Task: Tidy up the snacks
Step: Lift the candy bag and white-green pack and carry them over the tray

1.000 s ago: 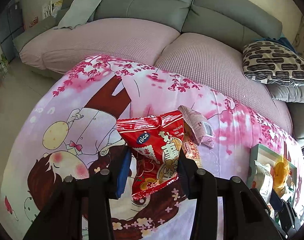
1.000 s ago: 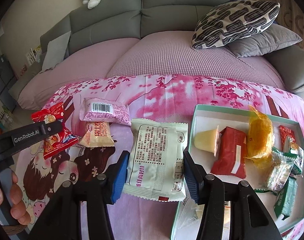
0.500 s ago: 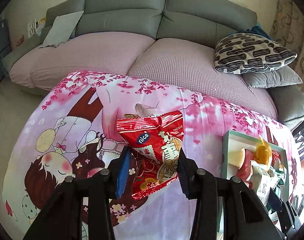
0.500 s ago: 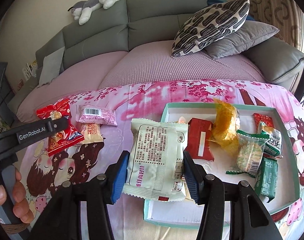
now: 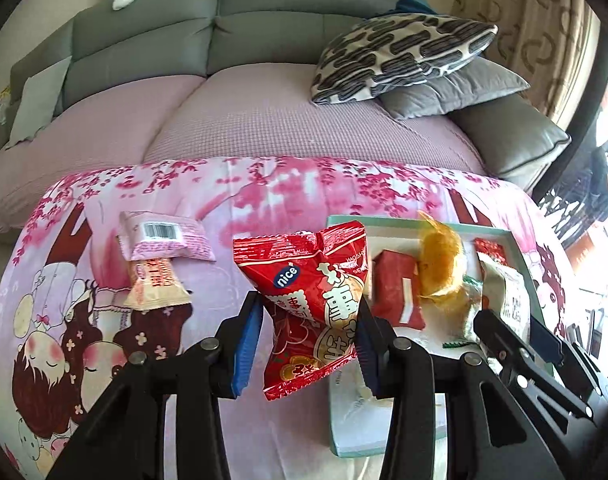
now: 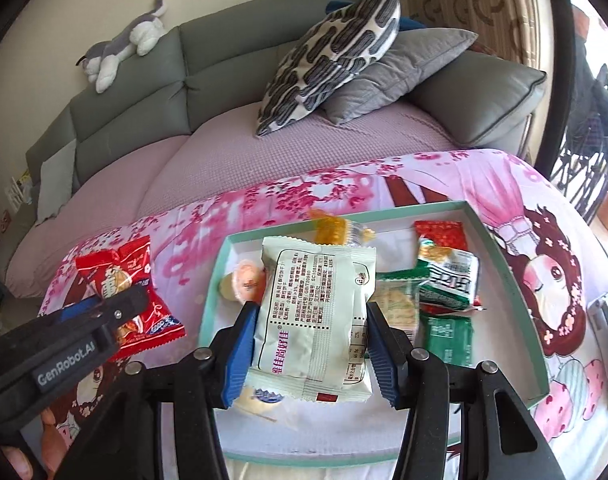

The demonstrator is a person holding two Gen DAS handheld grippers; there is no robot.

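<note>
Low in the right wrist view, the right gripper (image 6: pixel 309 348) is clamped across a pale green packet (image 6: pixel 315 312) held above the tray (image 6: pixel 507 276); it looks light, crinkly and slippery, best pinched mid-body. Centre of the left view, the left gripper (image 5: pixel 307 340) pinches a red bag (image 5: pixel 313 300), puffy and crushable, while two small packets (image 5: pixel 160 252) lie further off, upper left on the cloth.

The left hand-held gripper (image 5: pixel 309 332) points steeply downward, blue pads clamped on a red packet. The right hand-held gripper (image 6: pixel 311 344) pinches a pale packet likewise.
</note>
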